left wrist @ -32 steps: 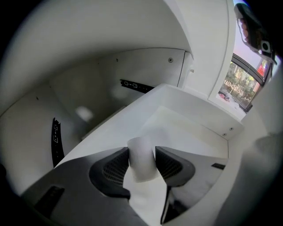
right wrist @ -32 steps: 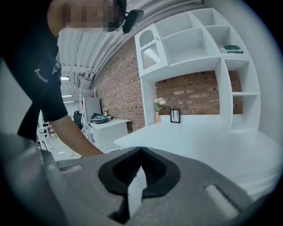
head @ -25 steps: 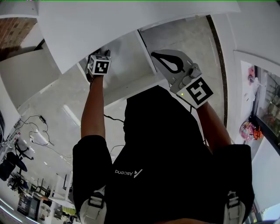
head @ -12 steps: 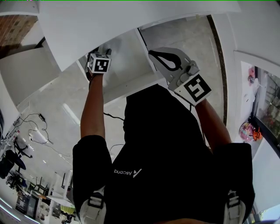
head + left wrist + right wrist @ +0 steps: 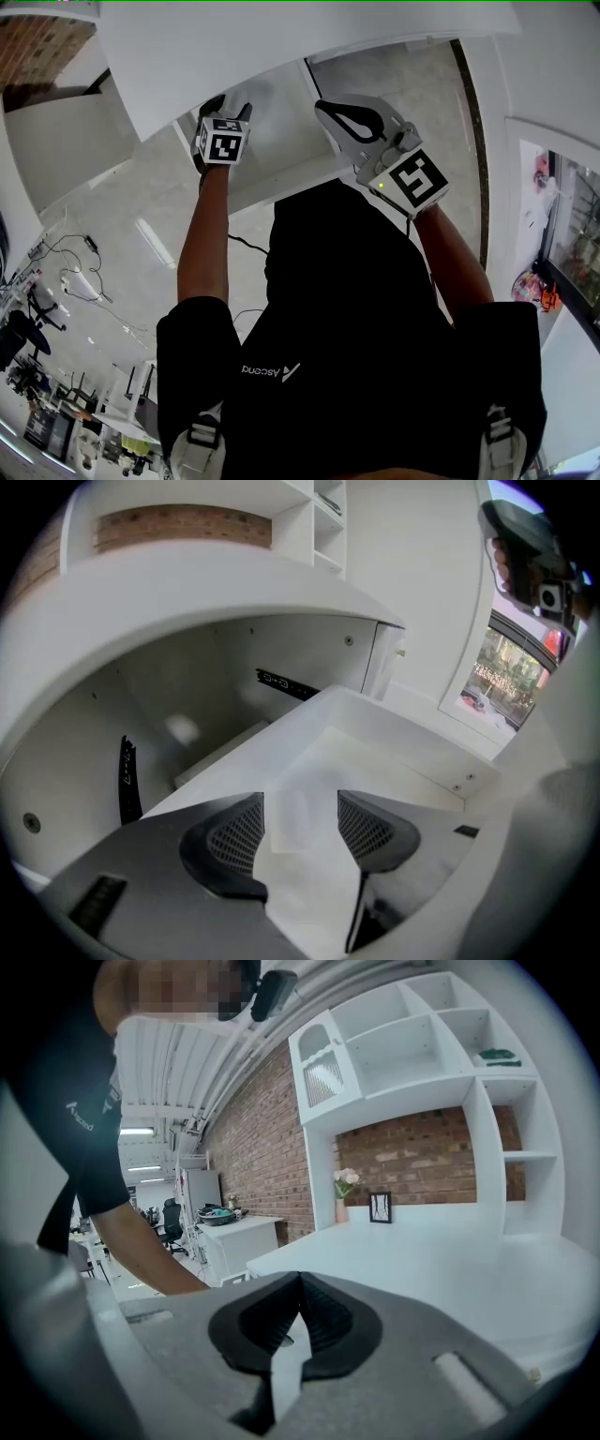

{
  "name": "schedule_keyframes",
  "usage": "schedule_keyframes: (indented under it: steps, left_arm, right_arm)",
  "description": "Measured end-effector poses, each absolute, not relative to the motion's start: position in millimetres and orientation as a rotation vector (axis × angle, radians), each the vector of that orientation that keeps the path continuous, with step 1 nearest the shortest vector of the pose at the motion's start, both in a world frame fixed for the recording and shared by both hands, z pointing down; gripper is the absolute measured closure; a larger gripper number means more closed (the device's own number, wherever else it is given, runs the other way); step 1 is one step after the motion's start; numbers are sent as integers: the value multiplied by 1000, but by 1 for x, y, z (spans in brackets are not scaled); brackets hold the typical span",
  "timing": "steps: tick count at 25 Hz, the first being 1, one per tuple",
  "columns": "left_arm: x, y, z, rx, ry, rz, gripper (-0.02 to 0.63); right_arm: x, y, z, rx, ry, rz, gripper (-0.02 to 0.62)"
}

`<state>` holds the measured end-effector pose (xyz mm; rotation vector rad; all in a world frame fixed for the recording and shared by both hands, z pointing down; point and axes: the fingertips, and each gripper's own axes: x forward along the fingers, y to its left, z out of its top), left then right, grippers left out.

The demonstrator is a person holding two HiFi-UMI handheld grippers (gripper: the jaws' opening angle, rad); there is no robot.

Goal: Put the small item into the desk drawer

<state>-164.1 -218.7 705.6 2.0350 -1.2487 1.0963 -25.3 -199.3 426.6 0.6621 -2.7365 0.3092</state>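
In the left gripper view, a small pale flat item (image 5: 289, 825) lies on the floor of the pulled-out white drawer (image 5: 412, 747). My left gripper (image 5: 300, 803) hangs over it, open, and its mesh pads (image 5: 234, 832) stand clear of the item on both sides. In the head view the left gripper (image 5: 223, 141) reaches in under the white desk top (image 5: 281, 37). My right gripper (image 5: 328, 111) is held up beside it to the right. Its own view shows the right gripper (image 5: 300, 1283) shut, tips together with nothing between them, aimed across a white desk top (image 5: 450, 1260).
The drawer cavity (image 5: 187, 724) under the desk shows a black slide rail (image 5: 127, 780). A white shelf unit (image 5: 422, 1044) stands against a brick wall, with a small picture frame (image 5: 380, 1207) and a flower vase (image 5: 345, 1185) below it. The person's bare arm (image 5: 141, 1251) crosses the left.
In the head view the left gripper has edged slightly right and further under the desk top. The right gripper has shifted a little left and up.
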Motion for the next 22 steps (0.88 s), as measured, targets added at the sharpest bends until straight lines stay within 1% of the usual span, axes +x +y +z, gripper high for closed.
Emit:
schedule_keyframes:
  steps: [5,10,18,22]
  left_arm:
    - [-154,-211,671,2093,-1269,999,367]
    - [-135,-205,609,2210,-1269,794,368]
    - [-135,-176,483,2383,-1449,545,451]
    - [-140,-159,427,2469,-1547,477,476]
  right_arm:
    - [-33,-195,421,647,-2760,303,594]
    - [-41,-195,413,636,-2801,267,594]
    - [-56,-180,381,605,-2884,224,594]
    - [-61,-168,367,581,-2921,189,594]
